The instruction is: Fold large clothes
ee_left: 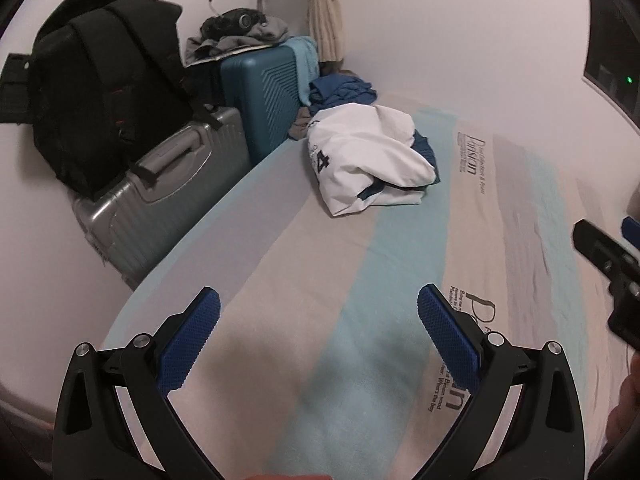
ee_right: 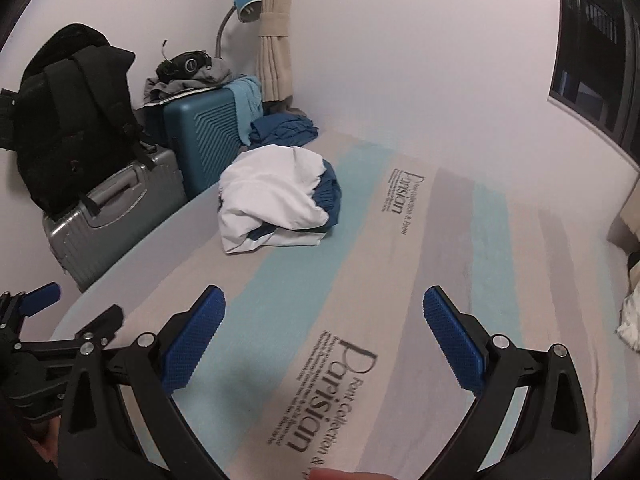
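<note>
Striped bedsheet [ee_right: 360, 280] is seen bare beneath both tools. Left gripper [ee_left: 319, 334] and right gripper [ee_right: 324, 332] are held spread wide, with nothing between the pads. White garment [ee_right: 272, 204] is found bunched, unfolded, near the teal suitcase [ee_right: 200, 140]; folding is judged not begun.

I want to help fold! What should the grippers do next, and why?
Probably reach forward to the crumpled white shirt at the far side of the bed. Both the left gripper and the right gripper are open and empty, and the shirt lies bunched over a blue garment, not yet spread flat.
</note>
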Demonstrator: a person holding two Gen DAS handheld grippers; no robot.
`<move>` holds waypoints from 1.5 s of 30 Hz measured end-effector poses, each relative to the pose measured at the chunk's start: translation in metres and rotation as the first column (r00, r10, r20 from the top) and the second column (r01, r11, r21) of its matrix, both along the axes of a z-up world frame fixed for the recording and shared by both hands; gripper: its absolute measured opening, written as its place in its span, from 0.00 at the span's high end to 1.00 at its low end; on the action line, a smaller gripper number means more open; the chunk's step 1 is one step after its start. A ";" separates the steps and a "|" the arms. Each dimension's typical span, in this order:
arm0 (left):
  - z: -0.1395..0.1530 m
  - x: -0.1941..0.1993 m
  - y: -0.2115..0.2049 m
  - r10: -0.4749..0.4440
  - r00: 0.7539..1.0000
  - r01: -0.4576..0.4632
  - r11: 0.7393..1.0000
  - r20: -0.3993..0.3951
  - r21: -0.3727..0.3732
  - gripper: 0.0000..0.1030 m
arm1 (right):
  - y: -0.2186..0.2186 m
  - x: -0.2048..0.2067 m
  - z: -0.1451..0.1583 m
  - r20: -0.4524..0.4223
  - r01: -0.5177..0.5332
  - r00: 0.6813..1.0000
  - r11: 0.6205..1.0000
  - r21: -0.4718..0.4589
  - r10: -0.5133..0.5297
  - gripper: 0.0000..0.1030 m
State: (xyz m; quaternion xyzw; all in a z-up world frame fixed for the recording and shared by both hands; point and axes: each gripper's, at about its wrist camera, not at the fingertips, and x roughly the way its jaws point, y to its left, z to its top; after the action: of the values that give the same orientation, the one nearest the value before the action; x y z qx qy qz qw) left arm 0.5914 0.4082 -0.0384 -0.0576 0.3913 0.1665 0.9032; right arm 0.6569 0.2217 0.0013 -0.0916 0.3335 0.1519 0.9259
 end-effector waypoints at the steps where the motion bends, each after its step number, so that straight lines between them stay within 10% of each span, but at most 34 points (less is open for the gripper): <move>1: 0.000 0.000 0.000 -0.011 1.000 0.011 1.000 0.007 0.008 0.06 | 0.002 -0.001 -0.003 -0.002 0.005 1.000 1.000 0.001 -0.005 0.07; 45: 0.018 -0.109 -0.016 -0.019 0.998 0.021 0.999 0.056 -0.027 0.06 | -0.021 -0.112 0.005 -0.005 0.033 0.999 0.999 0.009 -0.033 0.07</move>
State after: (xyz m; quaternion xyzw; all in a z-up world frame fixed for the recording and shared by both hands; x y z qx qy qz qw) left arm 0.4824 0.3926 -0.0208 -0.0706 0.3690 0.1505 0.9145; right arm 0.5450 0.2007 0.0059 -0.0817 0.3366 0.1384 0.9278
